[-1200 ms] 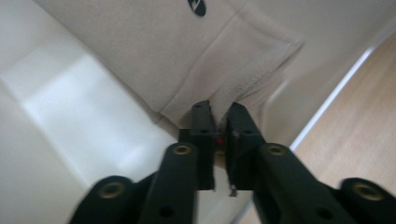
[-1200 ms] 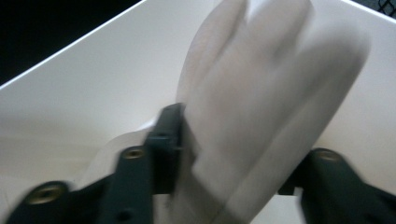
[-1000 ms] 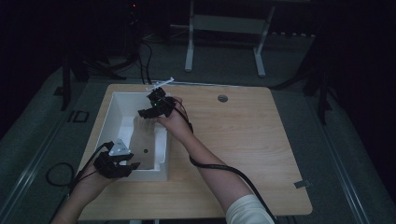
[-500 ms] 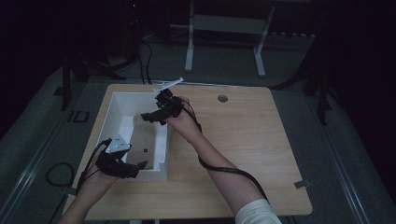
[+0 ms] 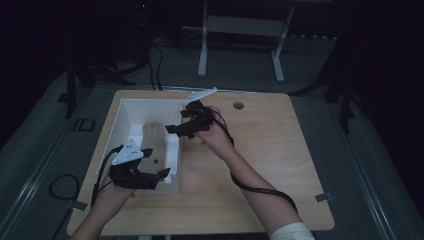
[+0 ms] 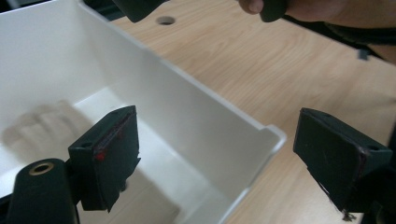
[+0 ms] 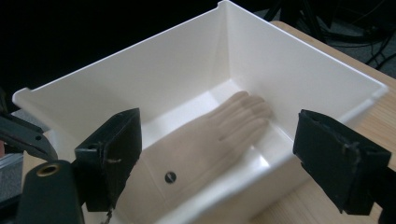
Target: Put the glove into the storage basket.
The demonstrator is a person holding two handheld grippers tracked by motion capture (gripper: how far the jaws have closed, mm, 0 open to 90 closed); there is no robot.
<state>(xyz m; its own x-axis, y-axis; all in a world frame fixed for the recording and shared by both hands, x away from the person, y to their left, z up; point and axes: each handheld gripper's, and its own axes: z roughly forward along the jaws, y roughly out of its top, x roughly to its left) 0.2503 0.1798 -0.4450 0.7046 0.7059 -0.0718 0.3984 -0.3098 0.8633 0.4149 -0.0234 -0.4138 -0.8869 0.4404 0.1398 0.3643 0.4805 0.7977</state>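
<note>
A white open box (image 5: pixel 150 101) stands on the left part of the wooden table. A beige glove (image 5: pixel 152 137) lies flat on its floor, fingers toward the far end. My left gripper (image 5: pixel 156 162) hovers at the box's near right corner. Its jaws have just been opening and straddle the corner wall (image 6: pixel 187 93) without touching it. My right gripper (image 5: pixel 179 121) hangs over the box's right wall, its jaws also just opened, with nothing between them. In the right gripper view (image 7: pixel 217 123) the glove (image 7: pixel 233 116) lies below the open jaws.
The table (image 5: pixel 280 160) stretches bare to the right, with a round cable hole (image 5: pixel 238 105) near its far edge. A screw (image 7: pixel 171 177) sits in the box floor. A cable trails from the right forearm (image 5: pixel 260 187). A metal stand (image 5: pixel 202 50) rises behind the table.
Both grippers' jaws have spread wider. The right gripper has moved right and toward the person from the box's far right corner. The left gripper has lifted at the near right corner.
</note>
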